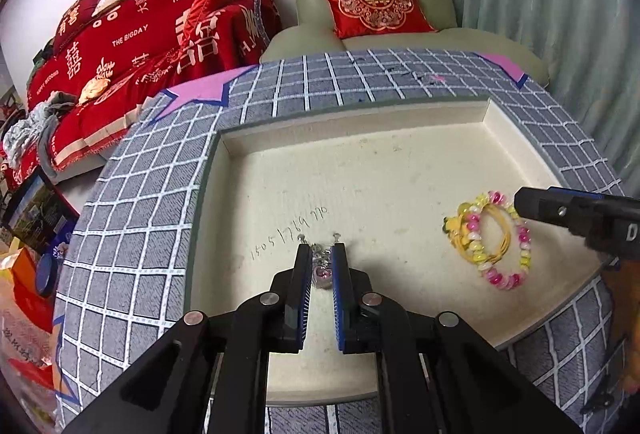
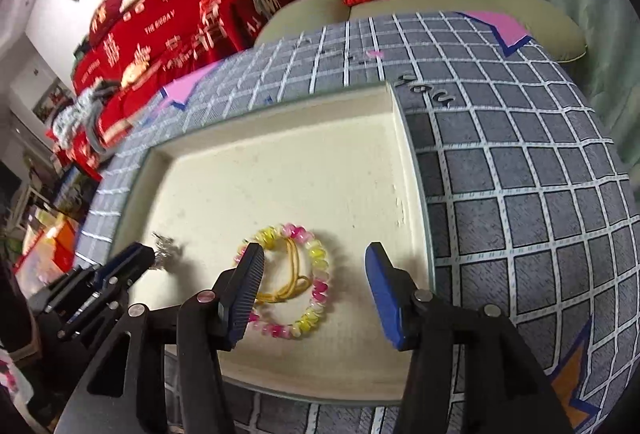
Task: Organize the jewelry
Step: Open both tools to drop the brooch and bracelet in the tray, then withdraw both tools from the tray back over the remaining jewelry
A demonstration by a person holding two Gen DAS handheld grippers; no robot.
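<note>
Jewelry going into a cream tray [image 1: 400,122] on the table.
Left hand-held gripper [image 1: 321,266] pinches a silver chain [image 1: 322,272] low over the tray floor — right hand-held gripper [image 2: 316,286] stands spread above the bead bracelet [image 2: 296,282], which lies free in the tray, probably just set down.

Silver piece [image 1: 322,271] mostly hidden between left gripper [image 1: 321,254] pads, type unclear. Right gripper [image 1: 576,212] cut off at frame edge. Bracelet [image 2: 294,282] partly behind finger [image 2: 244,290].
</note>
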